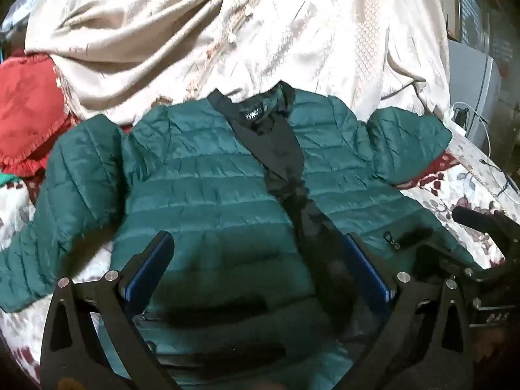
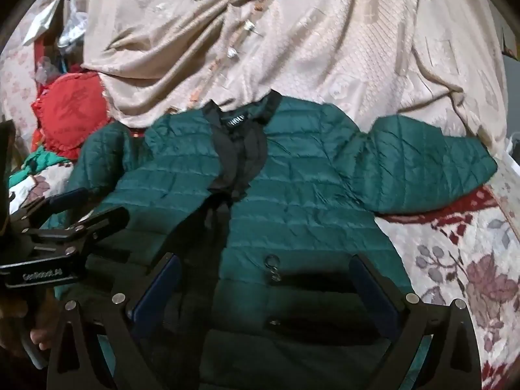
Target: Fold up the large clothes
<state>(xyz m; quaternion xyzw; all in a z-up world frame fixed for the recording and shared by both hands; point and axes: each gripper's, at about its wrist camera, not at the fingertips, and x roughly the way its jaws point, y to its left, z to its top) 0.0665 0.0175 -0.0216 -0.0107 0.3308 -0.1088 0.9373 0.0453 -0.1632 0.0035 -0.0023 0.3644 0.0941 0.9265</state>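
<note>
Crowding the spread jacket (image 1: 208, 175): beige drape (image 1: 195, 32), red cushion (image 1: 29, 120); both tools released.

A bed (image 2: 471, 260) with a floral cover filled the room, a beige blanket (image 1: 201, 32) heaped behind, a red cushion (image 1: 26, 117) left, white appliance (image 1: 477, 87) right.
</note>
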